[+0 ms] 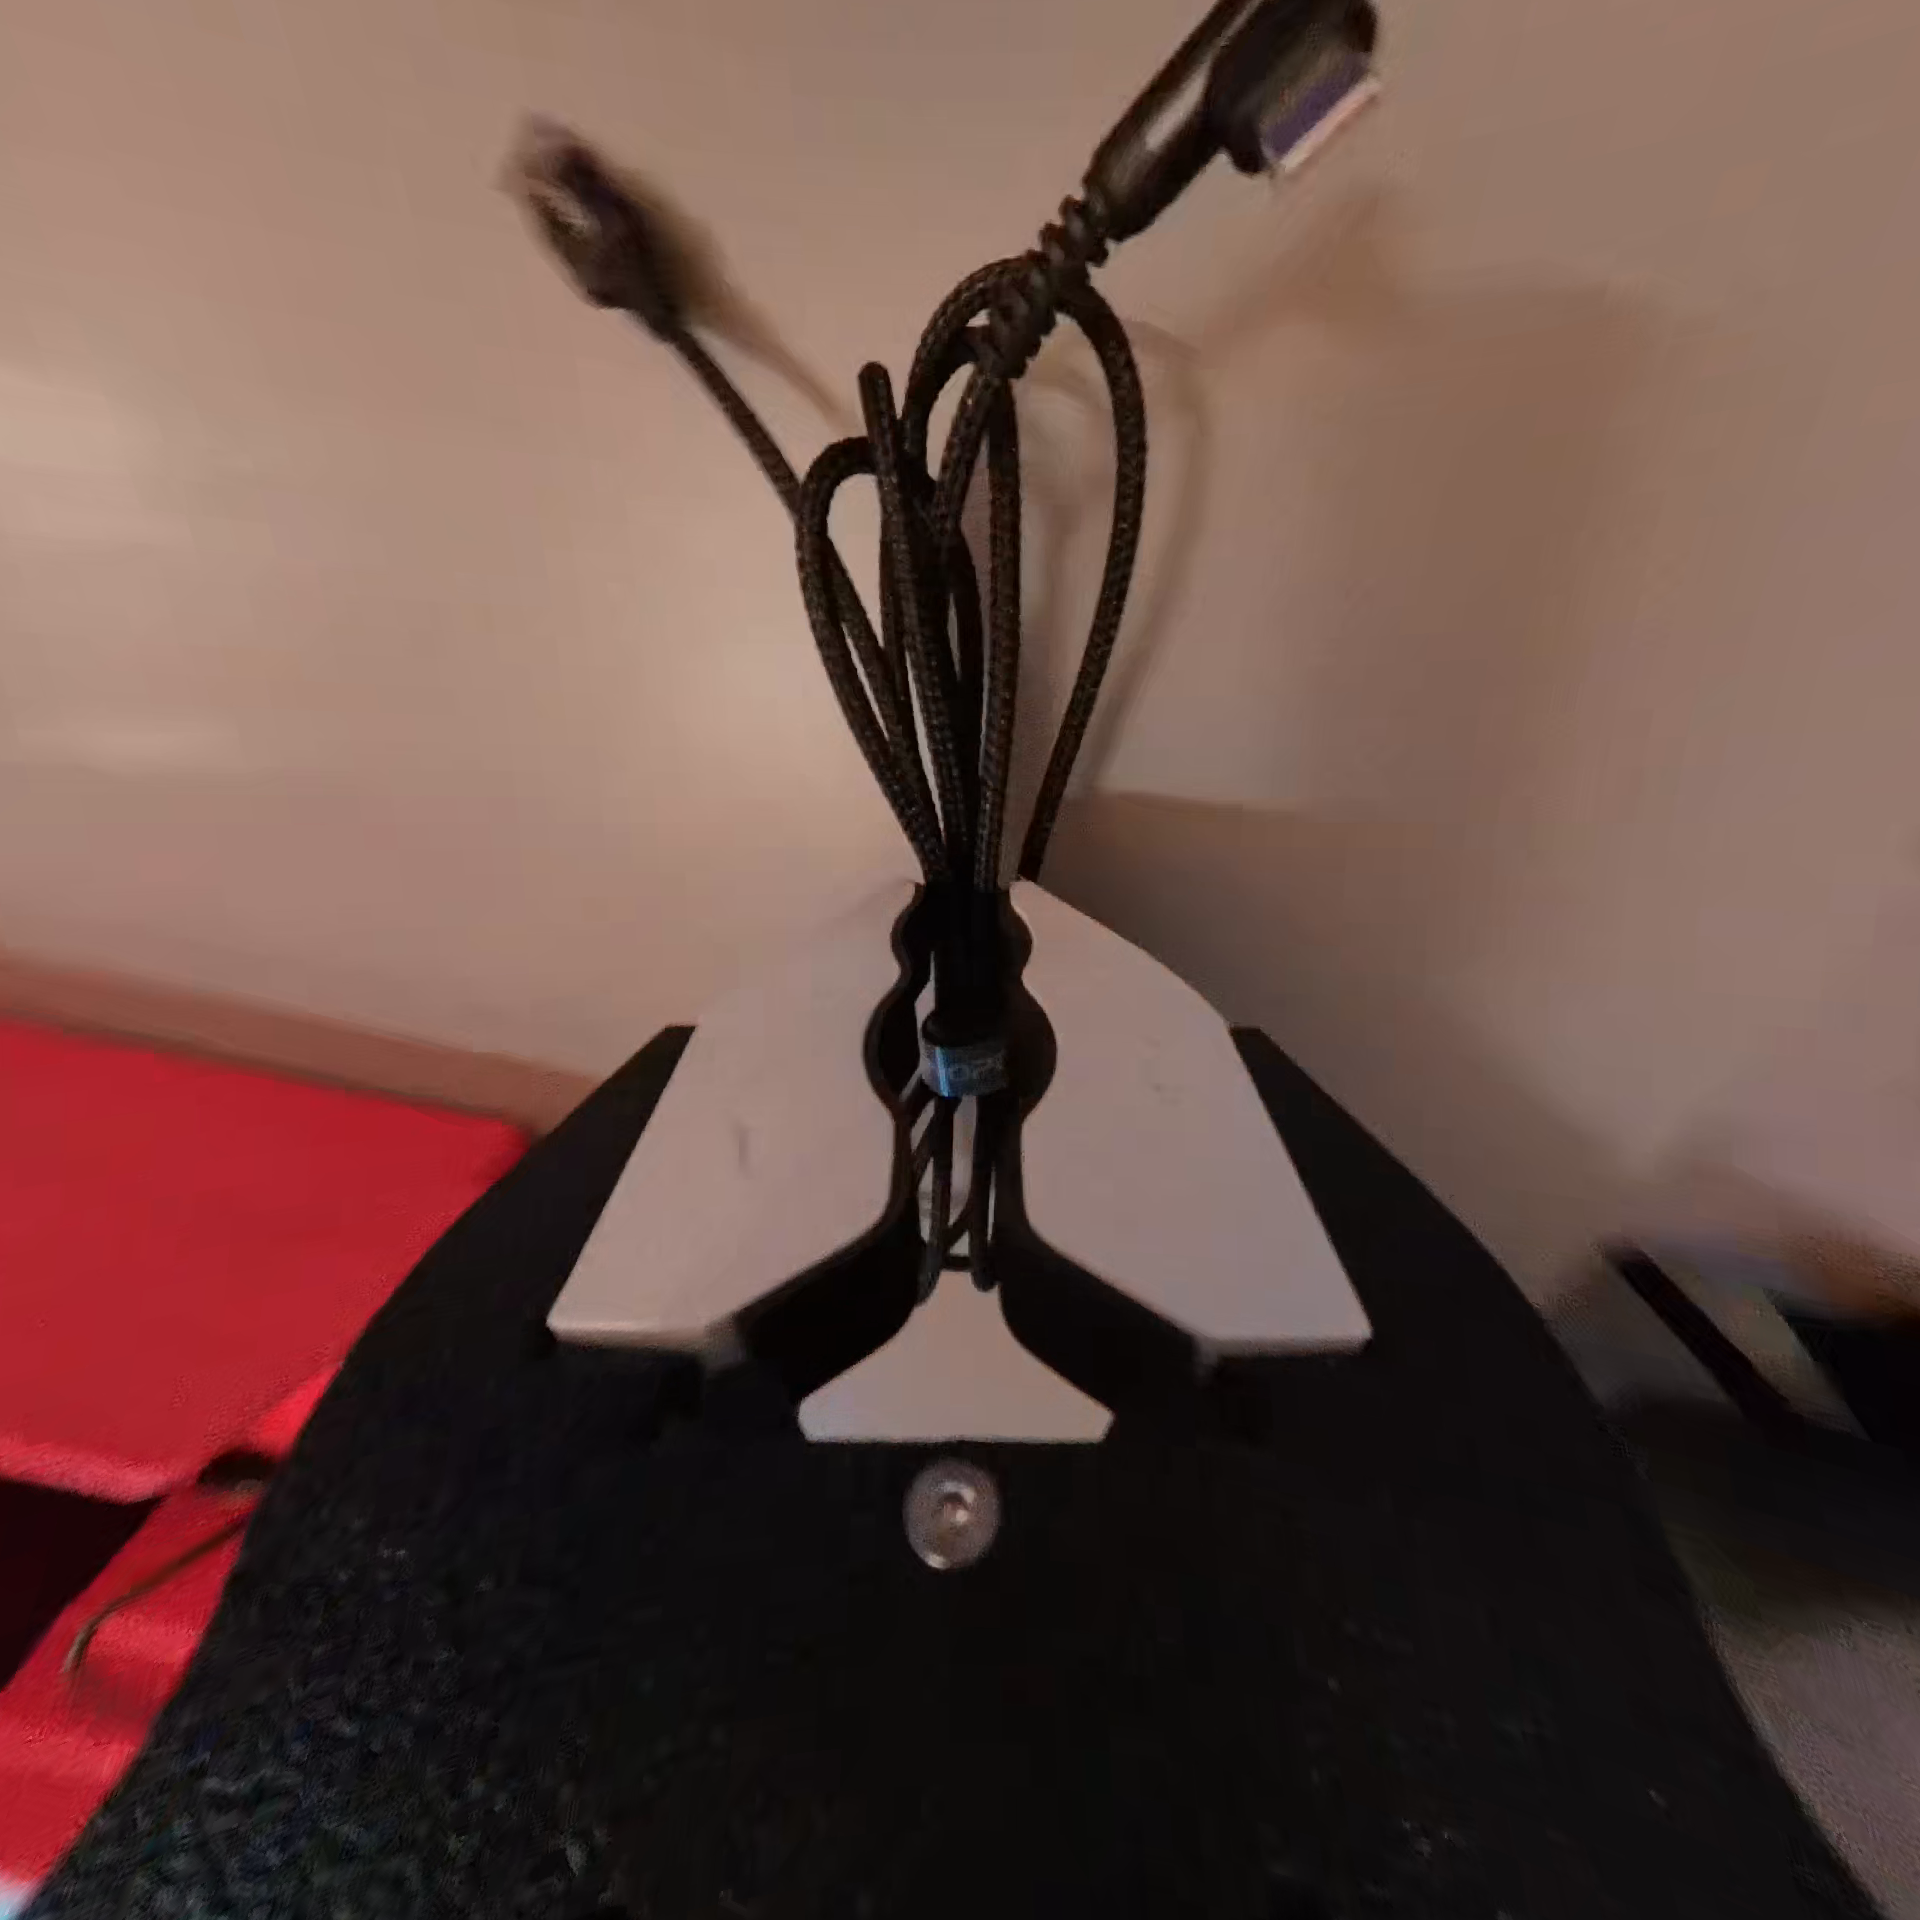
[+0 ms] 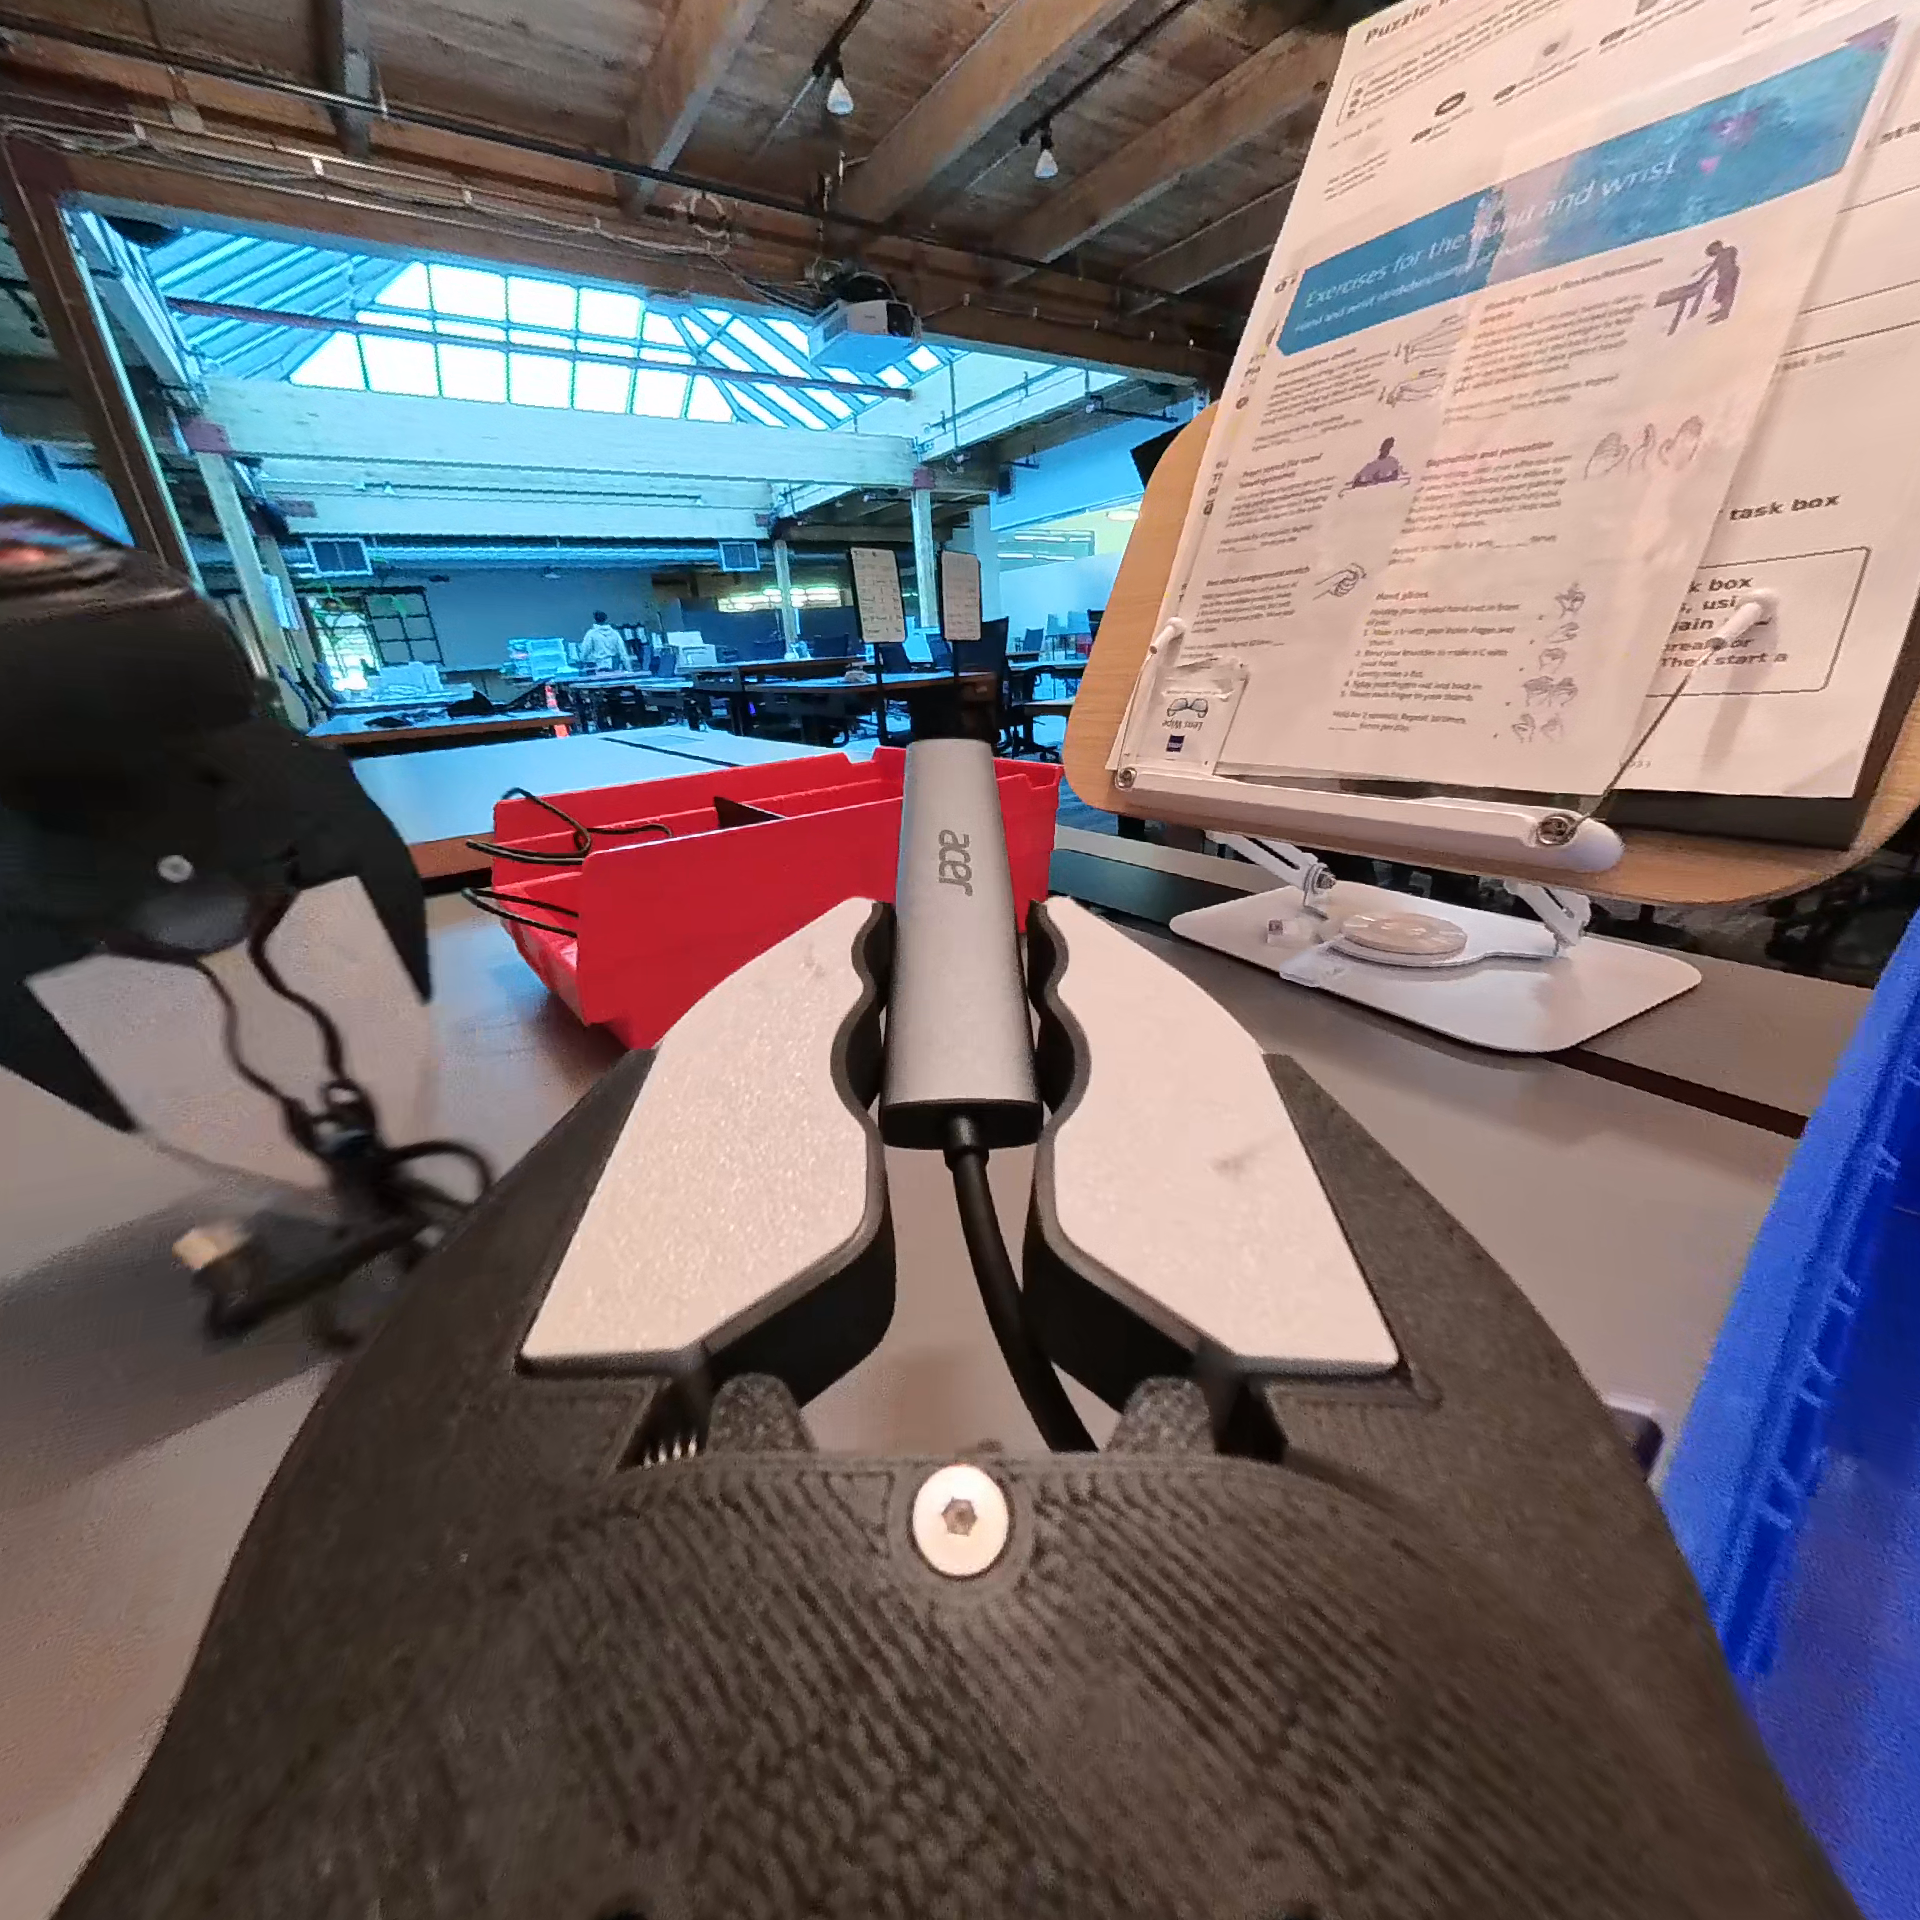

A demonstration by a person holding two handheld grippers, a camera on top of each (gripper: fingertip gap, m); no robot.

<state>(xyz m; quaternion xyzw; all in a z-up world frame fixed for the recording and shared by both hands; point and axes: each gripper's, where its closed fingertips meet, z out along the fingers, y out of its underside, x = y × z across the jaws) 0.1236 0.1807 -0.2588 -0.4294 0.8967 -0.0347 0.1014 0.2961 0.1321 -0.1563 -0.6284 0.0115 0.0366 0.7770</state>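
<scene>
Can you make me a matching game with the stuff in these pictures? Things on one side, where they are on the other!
Things:
1. bundled black braided cable
2. slim grey metal hub with a black cord
3. red plastic bin
4. tilted wooden stand holding paper sheets

Places:
A. on the table, beyond the right tool
B. clamped in the left tool
C. far right, on a white base
D. clamped in the right tool

Pairs: 1-B, 2-D, 3-A, 4-C

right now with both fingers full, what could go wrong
The left gripper pinches the bundled black cable only near its band, so the loose plug ends may swing and snag. The right gripper holds the grey hub by its sides; its cord trails between the fingers and could tug it loose.
</scene>
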